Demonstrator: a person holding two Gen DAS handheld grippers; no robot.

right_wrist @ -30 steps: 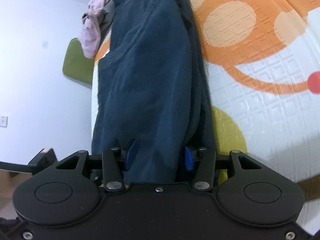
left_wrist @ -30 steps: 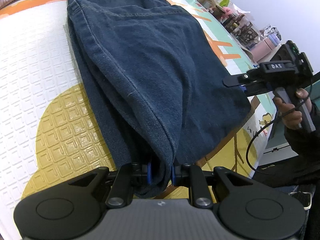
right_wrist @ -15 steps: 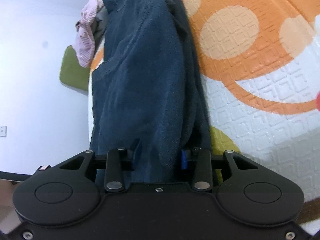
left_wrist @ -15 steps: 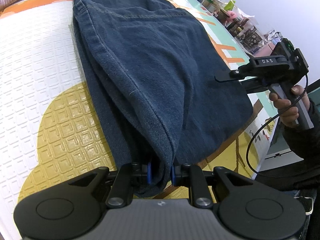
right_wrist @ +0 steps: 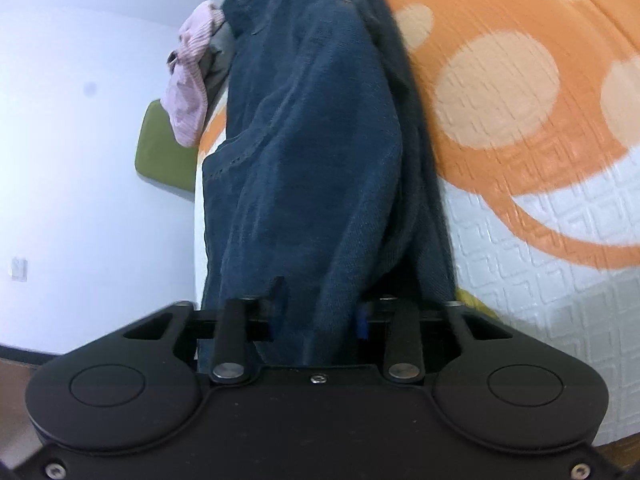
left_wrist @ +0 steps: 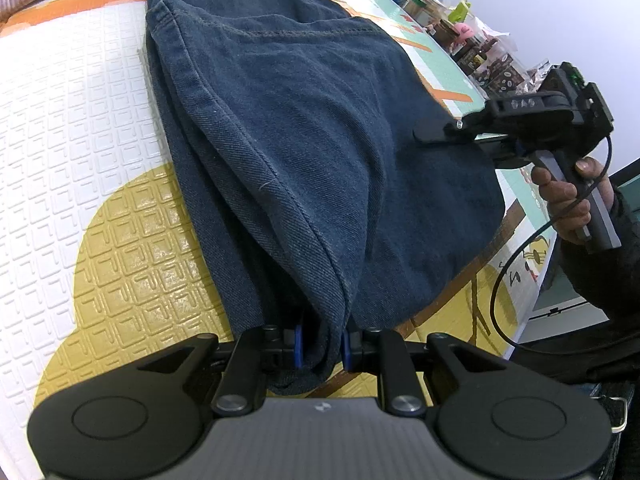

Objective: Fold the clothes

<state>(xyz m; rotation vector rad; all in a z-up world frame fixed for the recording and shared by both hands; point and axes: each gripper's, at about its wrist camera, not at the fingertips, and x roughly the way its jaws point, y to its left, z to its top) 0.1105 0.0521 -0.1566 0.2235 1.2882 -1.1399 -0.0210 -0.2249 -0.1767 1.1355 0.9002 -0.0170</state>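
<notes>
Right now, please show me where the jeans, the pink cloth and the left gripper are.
jeans [left_wrist: 304, 128], left wrist view, on the top denim layer.
pink cloth [right_wrist: 188, 100], right wrist view, on its hanging middle.
left gripper [left_wrist: 320, 350], left wrist view, between its fingertips.

I see a bumpy play mat under everything, white with a big yellow patch and an orange shape with pale spots. Far back by the white wall sits a row of small boxes and jars. A pink striped cloth lies bunched beside a green cushion.
</notes>
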